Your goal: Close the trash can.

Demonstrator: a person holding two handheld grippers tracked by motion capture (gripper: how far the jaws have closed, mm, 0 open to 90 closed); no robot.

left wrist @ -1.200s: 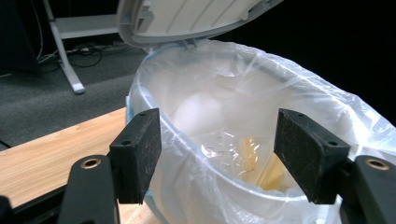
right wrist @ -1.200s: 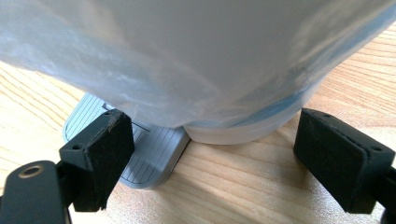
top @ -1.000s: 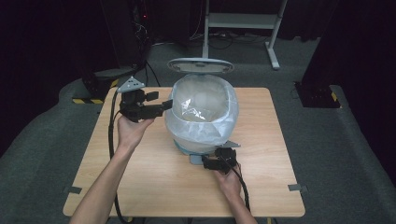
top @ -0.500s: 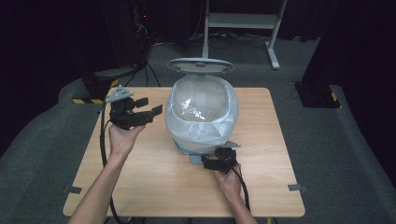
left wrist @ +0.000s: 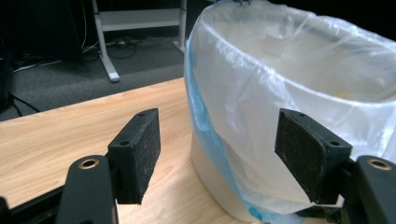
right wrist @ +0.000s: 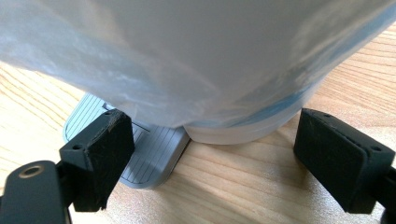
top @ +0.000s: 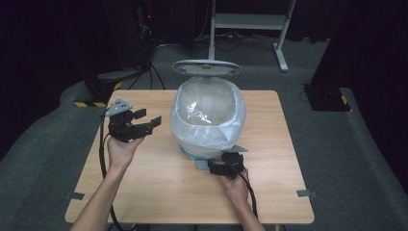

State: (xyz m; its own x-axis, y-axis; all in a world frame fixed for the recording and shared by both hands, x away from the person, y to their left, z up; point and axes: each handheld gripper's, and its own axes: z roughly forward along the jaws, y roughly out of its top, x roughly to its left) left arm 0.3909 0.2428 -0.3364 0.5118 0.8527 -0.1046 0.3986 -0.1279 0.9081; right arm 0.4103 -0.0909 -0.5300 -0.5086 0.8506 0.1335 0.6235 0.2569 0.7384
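dark room, grey carpet, wooden table (top: 159,192) in the middle w/ a white pedal bin (top: 208,126) standing on it, back of centre. bin's lid (top: 207,67) is flipped up behind it, and a clear plastic bag (top: 211,115) lines it, folded out over the rim and hanging down the sides.

vs a sec ago: left gripper (top: 149,122) was right up at the bag's left edge, now it's pulled back to the left and lower, held above the table well apart from the bin. its jaws are spread wide w/ nothing between them; in the left gripper view the bag (left wrist: 299,102) and bin sit beyond the pads (left wrist: 140,154), not touching. right gripper (top: 222,166) hasn't shifted: same spot low at the bin's front base.

right gripper view: jaws wide apart, empty, resting near table level, one pad (right wrist: 100,154) over the grey ribbed foot pedal (right wrist: 144,154), the other off to the side of the bin's base (right wrist: 243,133). can't tell if the pad presses on the pedal. bag hangs down in front and blocks most of the bin.

around: white desk frame (top: 250,24) at the back, cables on the floor, black-yellow striped block (top: 94,98) left of the table, tape bits at the table's near corners.
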